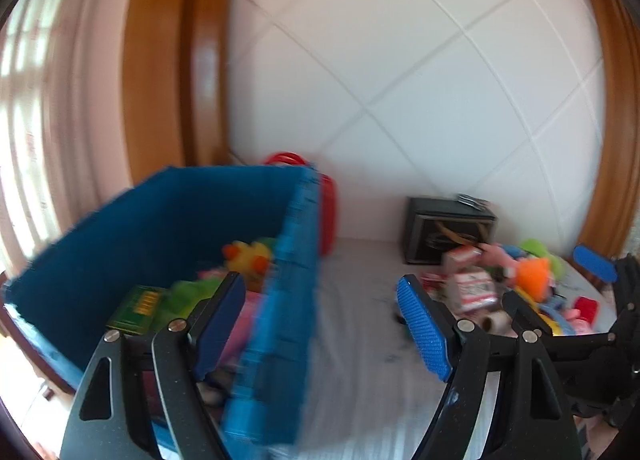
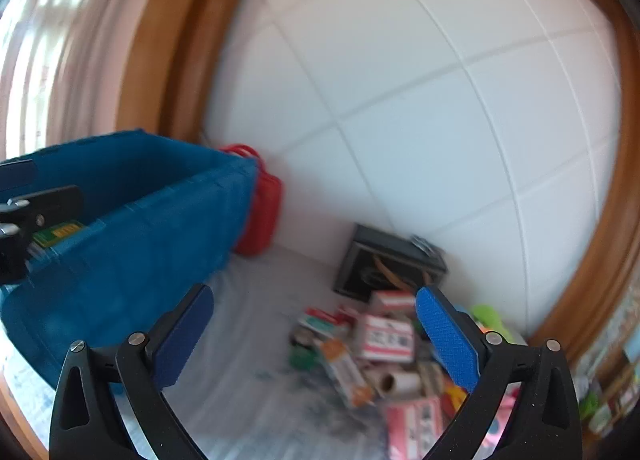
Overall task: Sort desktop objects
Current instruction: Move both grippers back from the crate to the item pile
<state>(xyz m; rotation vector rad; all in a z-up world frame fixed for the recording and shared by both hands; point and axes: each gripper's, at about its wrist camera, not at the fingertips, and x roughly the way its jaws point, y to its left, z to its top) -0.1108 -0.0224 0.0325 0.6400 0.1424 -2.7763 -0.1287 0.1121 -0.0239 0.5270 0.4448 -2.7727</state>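
Hovering wide open and empty over the near wall of the blue bin [image 1: 168, 220], the left hand-held gripper [image 1: 320, 320]. Likewise spread and empty above the worktop [image 2: 248, 340], the right hand-held gripper [image 2: 314, 336]. Piled at four o'clock, small boxes [image 2: 386, 336]; at twelve, a black box [image 2: 384, 268].

My left gripper [image 1: 322, 324] is spread wide, its blue-padded fingers [image 1: 423, 330] well apart with nothing between them. My right gripper [image 2: 316, 334] is spread just as wide, also holding nothing, and appears at the far right edge of the left wrist view.
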